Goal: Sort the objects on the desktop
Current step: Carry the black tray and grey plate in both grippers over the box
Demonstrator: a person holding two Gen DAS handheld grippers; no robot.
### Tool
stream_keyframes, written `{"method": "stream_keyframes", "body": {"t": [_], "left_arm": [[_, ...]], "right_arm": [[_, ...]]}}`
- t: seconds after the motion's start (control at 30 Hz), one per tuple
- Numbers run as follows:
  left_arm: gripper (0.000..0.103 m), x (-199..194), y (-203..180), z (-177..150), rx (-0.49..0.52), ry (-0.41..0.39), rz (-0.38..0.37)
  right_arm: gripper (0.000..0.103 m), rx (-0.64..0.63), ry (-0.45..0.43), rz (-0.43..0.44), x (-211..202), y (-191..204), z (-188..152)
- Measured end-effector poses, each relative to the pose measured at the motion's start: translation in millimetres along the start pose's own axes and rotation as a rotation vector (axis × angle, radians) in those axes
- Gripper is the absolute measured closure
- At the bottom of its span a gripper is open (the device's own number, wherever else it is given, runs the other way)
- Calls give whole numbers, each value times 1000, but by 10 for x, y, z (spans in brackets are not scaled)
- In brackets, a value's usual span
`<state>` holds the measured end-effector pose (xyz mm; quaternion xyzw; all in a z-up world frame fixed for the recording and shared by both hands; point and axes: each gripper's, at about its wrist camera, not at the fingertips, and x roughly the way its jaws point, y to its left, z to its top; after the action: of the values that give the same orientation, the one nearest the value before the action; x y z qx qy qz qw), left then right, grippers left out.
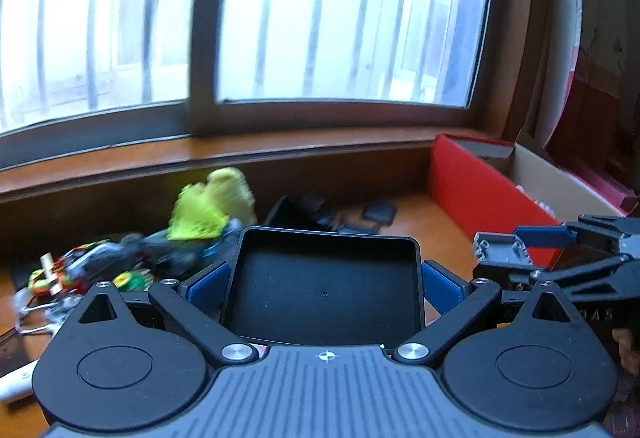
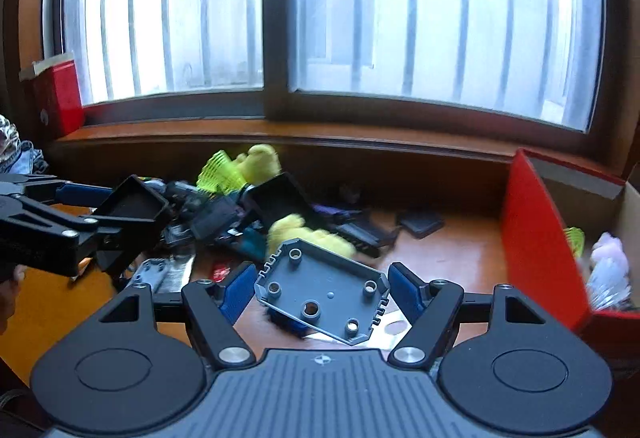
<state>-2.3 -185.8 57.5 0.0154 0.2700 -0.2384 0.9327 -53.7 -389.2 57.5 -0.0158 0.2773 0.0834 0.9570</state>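
While both tools hang above the cluttered desk (image 2: 460, 246), your left gripper (image 1: 325, 284) clamps one black tray (image 1: 324, 286) between its blue pads, and your right gripper (image 2: 322, 288) pinches one grey plate (image 2: 324, 290) by its edges. Two yellow plush toys (image 2: 262, 162) lie in the pile, and a second black tray (image 2: 276, 202) rests among them. Only the right view looks into the red box (image 2: 536, 238) at the desk's right end, showing pale and yellow items inside; the left view shows its red wall and cardboard lining.
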Motion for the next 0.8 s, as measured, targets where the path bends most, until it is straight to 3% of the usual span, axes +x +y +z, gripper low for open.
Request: {"method": "stream_keyframes", "body": {"t": [0.3, 0.8], "left_arm": [[3, 423, -812, 405, 20, -28, -12], [3, 1234, -2174, 918, 135, -51, -128]], "right_arm": [[29, 18, -52, 33, -160, -813, 74], [29, 87, -105, -42, -383, -2287, 17]]}}
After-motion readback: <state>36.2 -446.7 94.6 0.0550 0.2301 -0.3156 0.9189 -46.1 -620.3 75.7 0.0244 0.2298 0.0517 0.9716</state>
